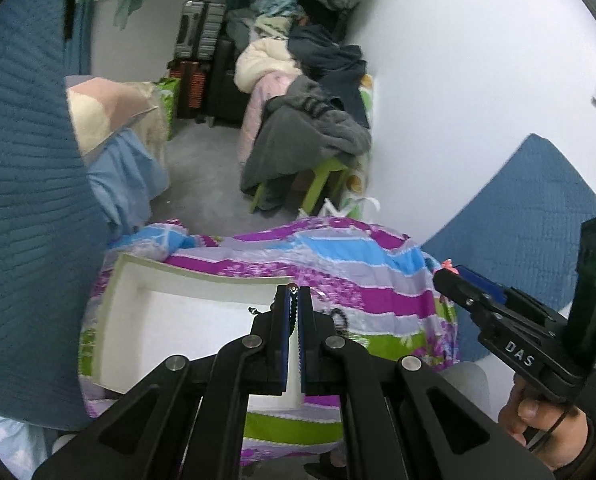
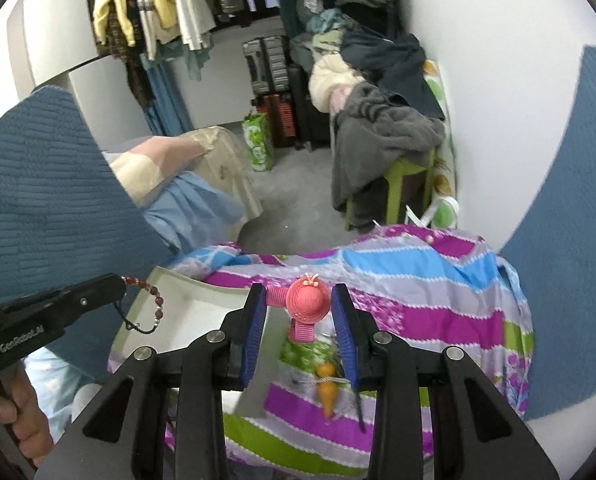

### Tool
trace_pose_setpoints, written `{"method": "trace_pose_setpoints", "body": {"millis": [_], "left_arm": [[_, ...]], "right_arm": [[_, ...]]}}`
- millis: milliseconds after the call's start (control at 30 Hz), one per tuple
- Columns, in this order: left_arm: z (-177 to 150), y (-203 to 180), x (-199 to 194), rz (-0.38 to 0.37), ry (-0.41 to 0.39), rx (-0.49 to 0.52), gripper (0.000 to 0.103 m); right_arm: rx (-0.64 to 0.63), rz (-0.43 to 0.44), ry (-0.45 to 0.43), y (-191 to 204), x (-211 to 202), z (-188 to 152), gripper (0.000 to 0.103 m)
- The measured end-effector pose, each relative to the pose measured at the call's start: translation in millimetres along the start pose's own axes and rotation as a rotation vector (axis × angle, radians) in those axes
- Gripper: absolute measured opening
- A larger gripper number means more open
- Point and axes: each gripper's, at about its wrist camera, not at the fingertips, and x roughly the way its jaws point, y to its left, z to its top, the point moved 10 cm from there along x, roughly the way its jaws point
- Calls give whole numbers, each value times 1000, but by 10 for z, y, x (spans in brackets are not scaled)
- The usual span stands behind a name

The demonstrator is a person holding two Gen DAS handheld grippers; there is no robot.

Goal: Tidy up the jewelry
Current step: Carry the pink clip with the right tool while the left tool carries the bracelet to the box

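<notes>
A white open box (image 1: 138, 320) lies on a striped purple, blue and green cloth (image 1: 377, 280). My left gripper (image 1: 294, 292) is shut on a red bead bracelet (image 2: 154, 300) and holds it above the box (image 2: 202, 300); the bracelet hangs from its tip in the right wrist view. My right gripper (image 2: 299, 300) is shut on a pink hat-shaped hair clip (image 2: 307, 302), held above the cloth (image 2: 437, 300) just right of the box. The right gripper also shows in the left wrist view (image 1: 443, 276). An orange carrot-shaped piece (image 2: 326, 390) and a dark ring-like piece (image 1: 339, 316) lie on the cloth.
Blue quilted cushions (image 1: 26, 200) flank both sides. Beyond the cloth are a grey floor, a green stool under a pile of clothes (image 1: 309, 136), suitcases (image 1: 200, 36), a white wall (image 1: 477, 80) on the right and hanging clothes (image 2: 158, 8).
</notes>
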Motion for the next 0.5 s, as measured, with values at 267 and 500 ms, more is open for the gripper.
{"method": "trace_pose_setpoints", "body": {"millis": [267,500], "left_arm": [[-104,557,93,30,39,-12,1],[-312,999,336,45,99,-17,1]], "right_arm": [[-2,11,35,414,338,-157,31],[-31,12,113,682,721,-404,31]]}}
